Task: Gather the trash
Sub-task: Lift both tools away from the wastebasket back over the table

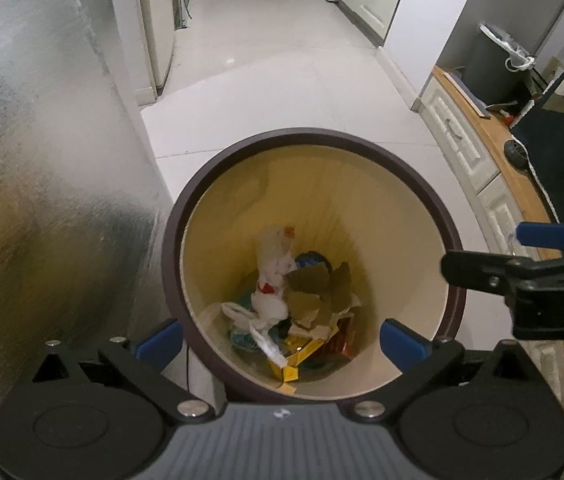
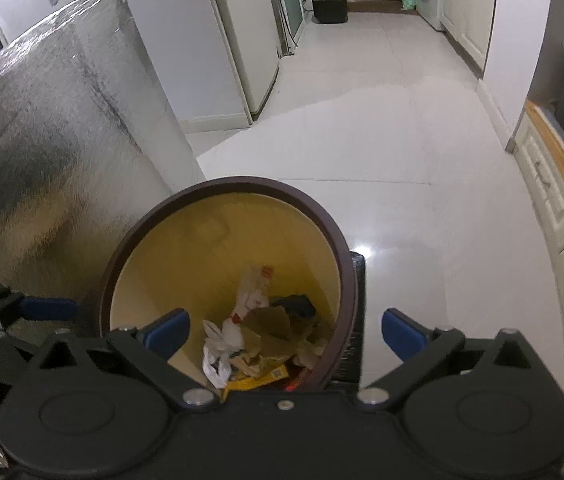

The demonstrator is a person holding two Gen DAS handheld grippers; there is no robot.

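Room: white glossy tiled floor (image 2: 402, 128) running down a hallway, with a tall silver foil-wrapped box (image 2: 61, 120) standing just beside the bin and a wood-edged worktop (image 1: 494, 148) with white drawers on the right.
Bin: round cream plastic waste bin with a dark brown rim (image 1: 314, 136), standing on the floor directly below both cameras.
Trash: crumpled white plastic wrappers (image 1: 275, 272), torn brown cardboard pieces (image 1: 318, 292) and a yellow carton (image 1: 298, 354), all lying at the bottom of the bin.
Left hand-held gripper (image 1: 282, 340): blue-padded fingers spread wide, nothing between them, hanging over the near rim.
Right hand-held gripper (image 2: 286, 330): likewise wide apart and empty, its fingers straddling the bin's right-hand rim.
Stage: judged from this, the collected pieces are already inside; neither tool carries anything.
Risk: the right tool sits close to the rim, so a downward or sideways move could knock the light bin against the foil box or tip it, spilling the trash.
Risk: the two tools are near each other and could collide.
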